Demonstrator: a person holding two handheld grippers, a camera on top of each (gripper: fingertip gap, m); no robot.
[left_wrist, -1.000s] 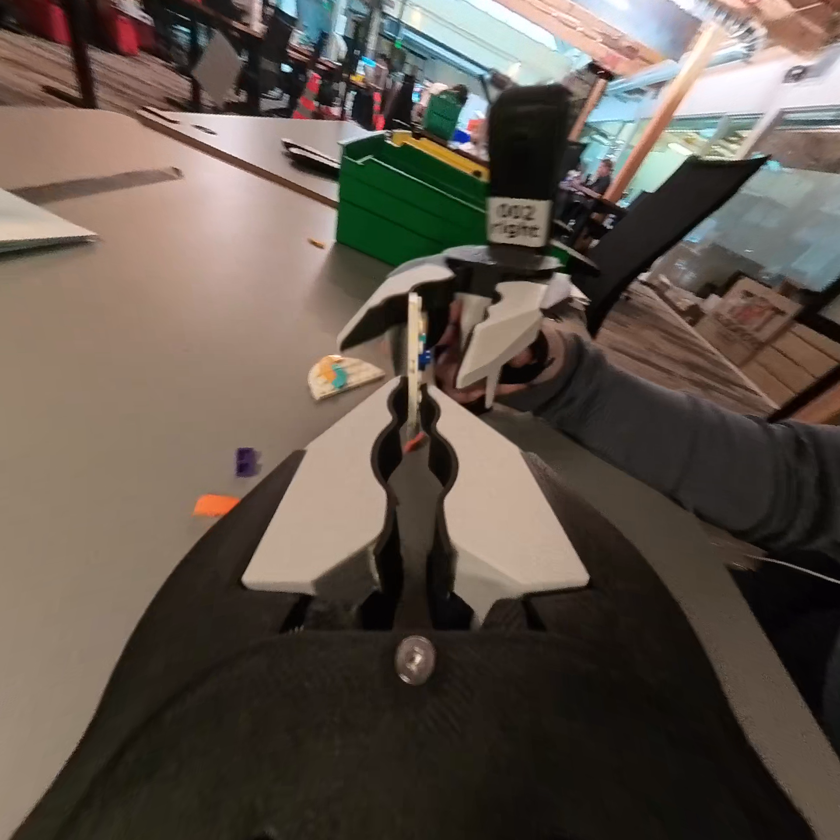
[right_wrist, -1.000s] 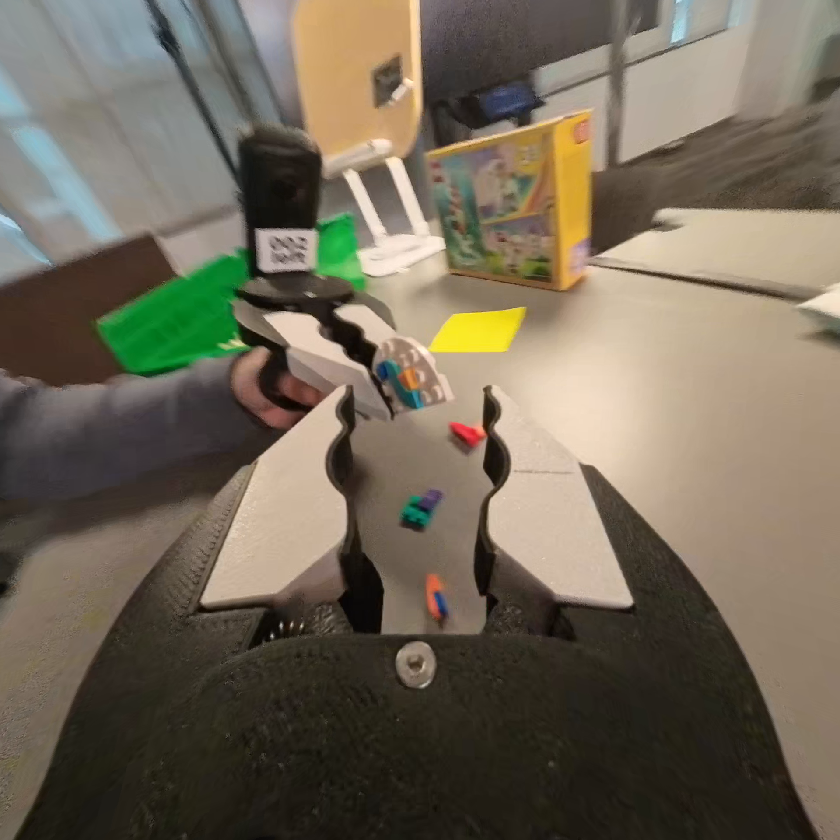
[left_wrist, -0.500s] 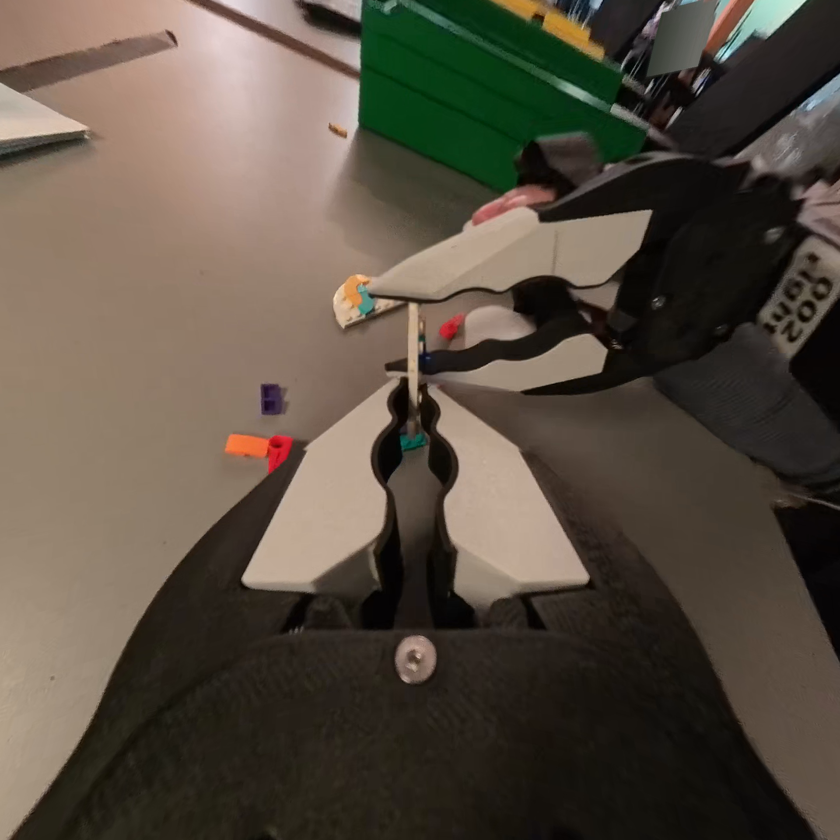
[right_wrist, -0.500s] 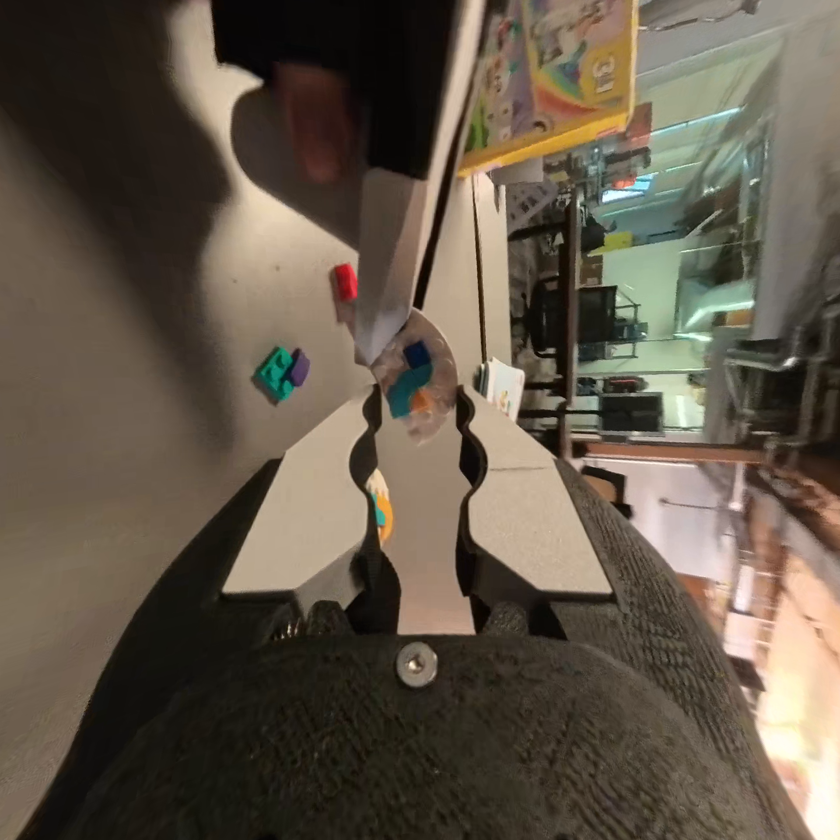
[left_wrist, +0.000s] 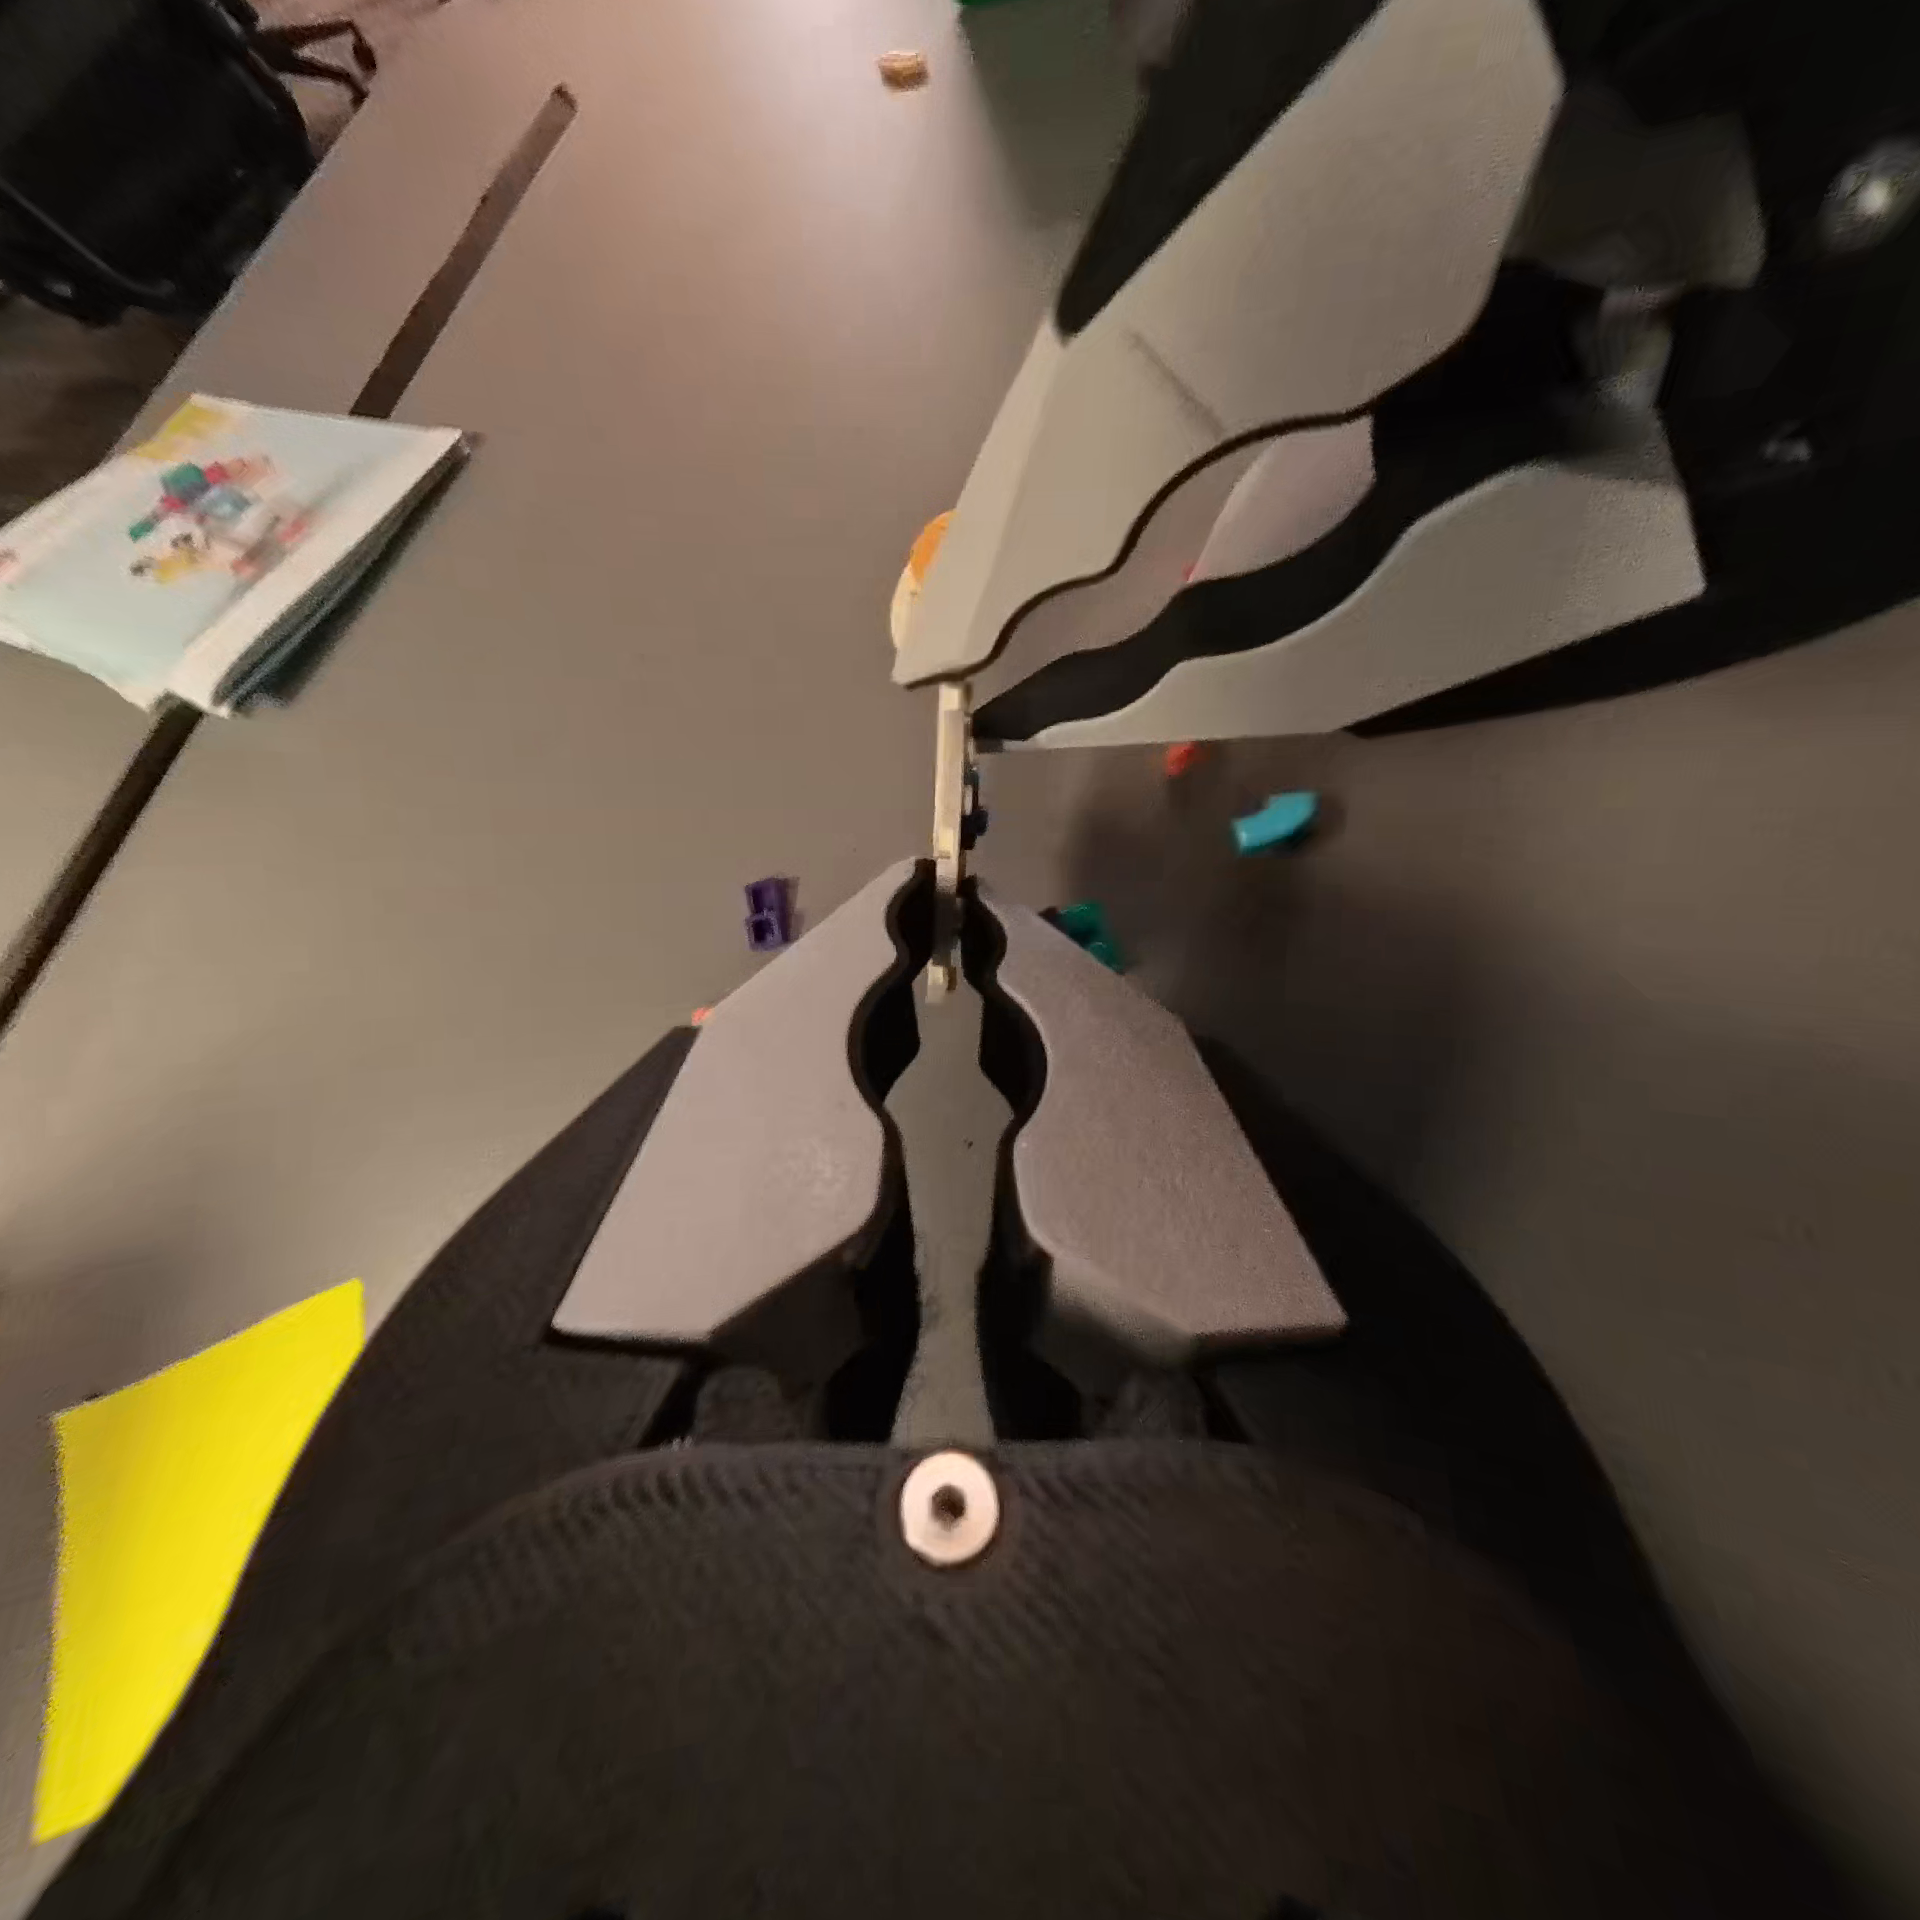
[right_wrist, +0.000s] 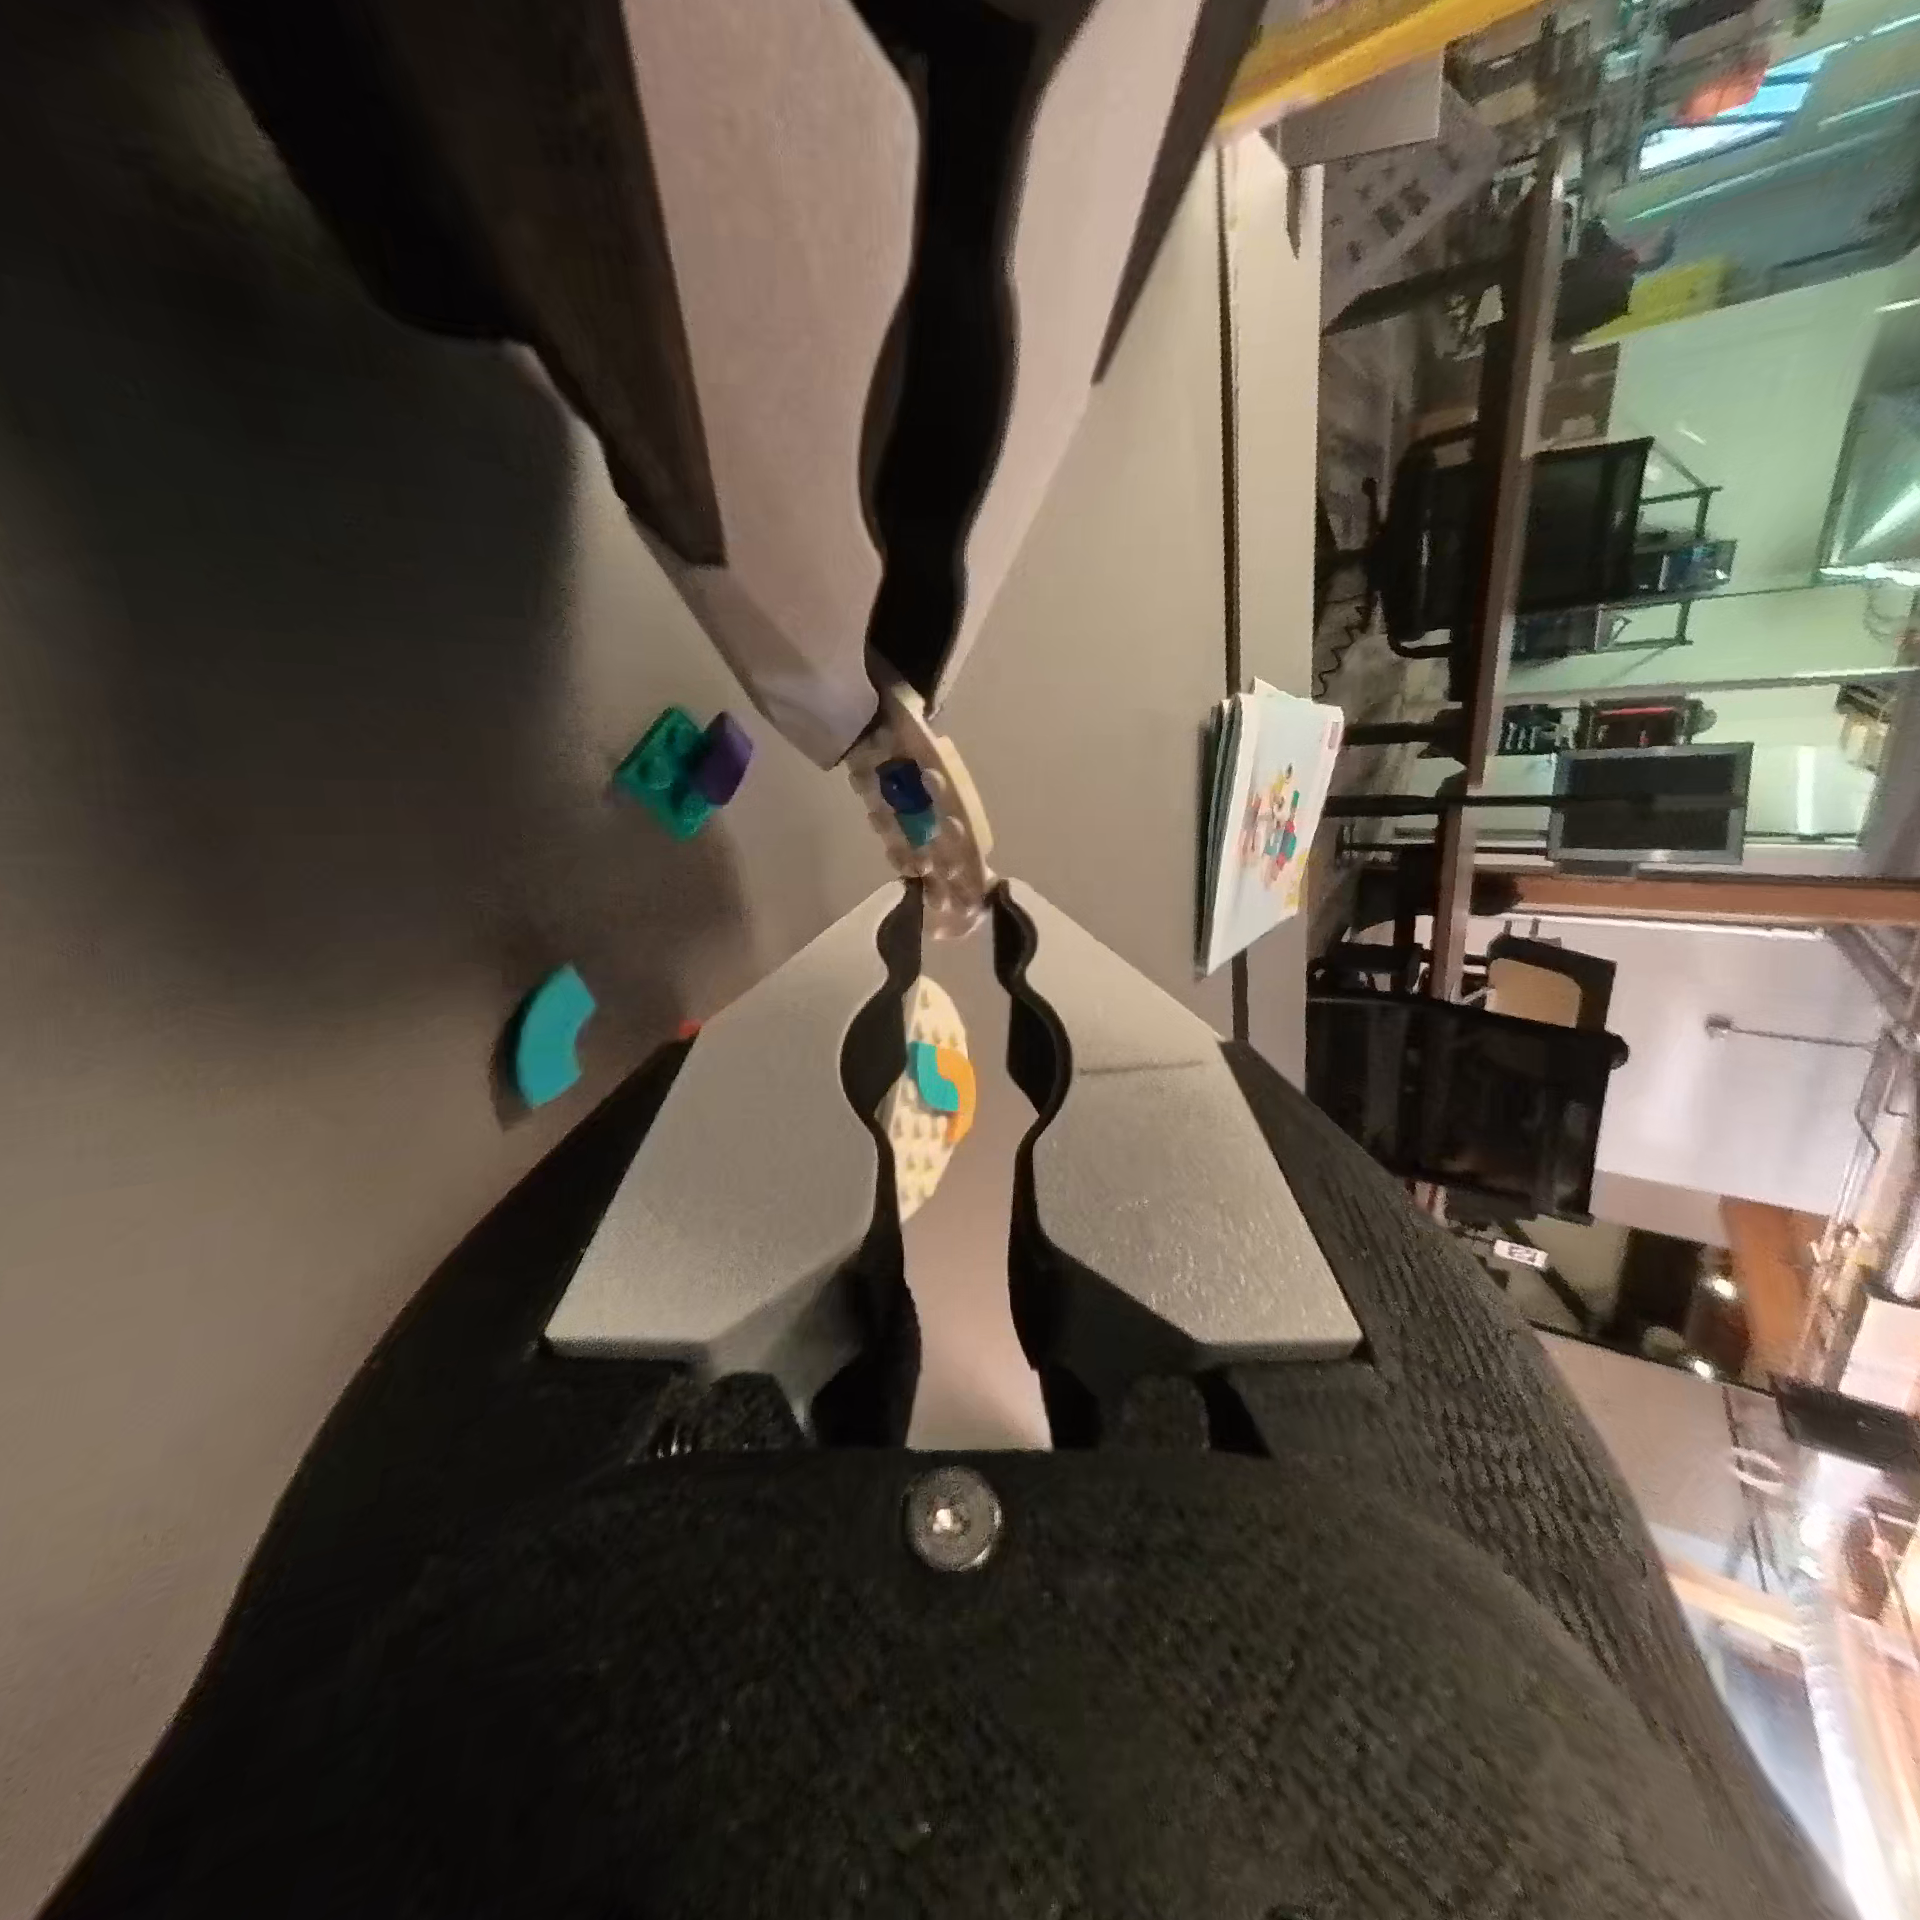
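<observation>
A white rounded studded plate (right_wrist: 940, 831) with small blue and teal pieces on it is held above the grey table (left_wrist: 520, 779). It shows edge-on in the left wrist view (left_wrist: 948, 800). My left gripper (left_wrist: 940, 883) is shut on one end of it. My right gripper (right_wrist: 954, 891) is shut on the other end. The two grippers meet tip to tip: the right gripper (left_wrist: 951, 701) comes in from the upper right, and the left gripper (right_wrist: 894, 717) comes in from above.
On the table lie a second white plate (right_wrist: 925, 1081) with teal and orange pieces, a teal curved piece (left_wrist: 1273, 821), a teal-and-purple brick (right_wrist: 681, 769), a purple brick (left_wrist: 769, 914), a red piece (left_wrist: 1179, 756), a yellow sheet (left_wrist: 187, 1496) and a booklet (left_wrist: 218, 540). It is some 5 cm from my left tips to the purple brick (left_wrist: 769, 914).
My right gripper has rolled onto its side, moved in and closed its fingers on the free end of the plate. My left gripper has kept its grip and tilted down toward the table.
</observation>
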